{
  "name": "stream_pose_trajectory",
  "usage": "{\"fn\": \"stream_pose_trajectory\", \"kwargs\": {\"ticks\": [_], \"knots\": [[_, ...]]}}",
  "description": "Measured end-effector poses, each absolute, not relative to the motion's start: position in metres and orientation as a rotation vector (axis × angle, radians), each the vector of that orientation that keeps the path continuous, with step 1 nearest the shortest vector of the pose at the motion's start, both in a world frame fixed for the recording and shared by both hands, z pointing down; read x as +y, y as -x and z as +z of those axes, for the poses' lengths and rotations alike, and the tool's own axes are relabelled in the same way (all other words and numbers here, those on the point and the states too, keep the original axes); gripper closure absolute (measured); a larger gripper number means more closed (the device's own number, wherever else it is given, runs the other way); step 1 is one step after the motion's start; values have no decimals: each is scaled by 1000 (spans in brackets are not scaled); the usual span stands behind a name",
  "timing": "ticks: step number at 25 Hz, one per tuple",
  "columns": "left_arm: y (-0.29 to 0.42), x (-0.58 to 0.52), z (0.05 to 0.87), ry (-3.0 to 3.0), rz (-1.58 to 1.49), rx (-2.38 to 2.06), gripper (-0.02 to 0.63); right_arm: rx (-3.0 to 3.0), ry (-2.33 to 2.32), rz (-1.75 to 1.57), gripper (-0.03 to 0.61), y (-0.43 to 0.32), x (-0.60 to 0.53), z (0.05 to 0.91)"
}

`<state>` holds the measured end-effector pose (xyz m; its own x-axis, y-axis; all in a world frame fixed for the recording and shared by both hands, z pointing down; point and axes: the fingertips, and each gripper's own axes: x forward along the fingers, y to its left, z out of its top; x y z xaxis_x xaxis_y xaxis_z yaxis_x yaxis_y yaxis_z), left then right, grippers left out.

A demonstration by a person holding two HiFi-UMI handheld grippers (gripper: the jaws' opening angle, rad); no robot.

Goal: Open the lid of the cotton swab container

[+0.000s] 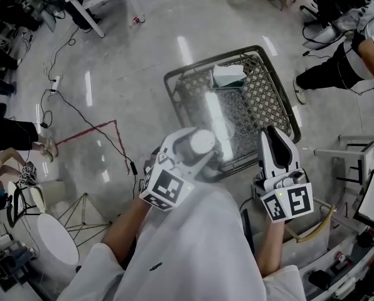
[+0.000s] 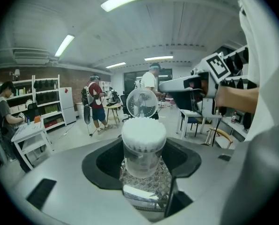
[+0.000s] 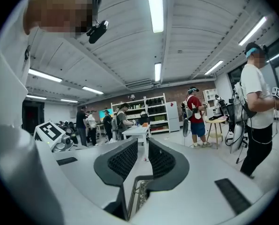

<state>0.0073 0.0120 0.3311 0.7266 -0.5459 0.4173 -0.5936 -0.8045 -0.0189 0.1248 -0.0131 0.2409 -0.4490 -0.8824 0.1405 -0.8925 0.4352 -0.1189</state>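
- The person's white top (image 1: 199, 249) fills the foreground under the head camera, with both forearms reaching forward from it
- A marker cube (image 1: 167, 190) sits at the rear of the left gripper (image 1: 199, 148), and another cube (image 1: 289, 203) sits behind the right one
- The left gripper is clamped on the swab container (image 2: 143, 150): the clear tub stands upright between the two dark pads, with the jaws spread wide around it
- White swabs (image 2: 144, 127) are packed to the tub's open top, their heads exposed above the jaw tips
- A clear round disc (image 2: 142, 102) shows just beyond the swabs; I cannot tell whether it is the tub's lid or something farther off
- The right gripper (image 3: 144, 150) has its jaws drawn to a narrow slit with nothing between them, and it is held to the right of the left jaws, apart from the tub
- A wire basket (image 1: 265, 96) lies beneath both pairs of jaws, its mesh showing through each gap
- A pale packet (image 1: 228, 75) sits in the basket, well beyond the jaw tips
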Motion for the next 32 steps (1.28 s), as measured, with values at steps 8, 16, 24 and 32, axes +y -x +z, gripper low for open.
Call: {"fn": "stream_pose_trajectory", "kwargs": {"ticks": [8,16,24,32], "knots": [[4,-1,320,-2759,548,-1033,370,-2500,-1802,130,526,-150,5,246],[12,-7,312,-2732,500,-1106,370,-2390,-1853,125,553,-160,23,273],[13,-9,313,-2707,481,-1145,370,-2397,-1847,168,571,-156,29,288],[13,-10,312,-2687,454,-1163,370,-2407,-1815,159,572,-152,23,288]]}}
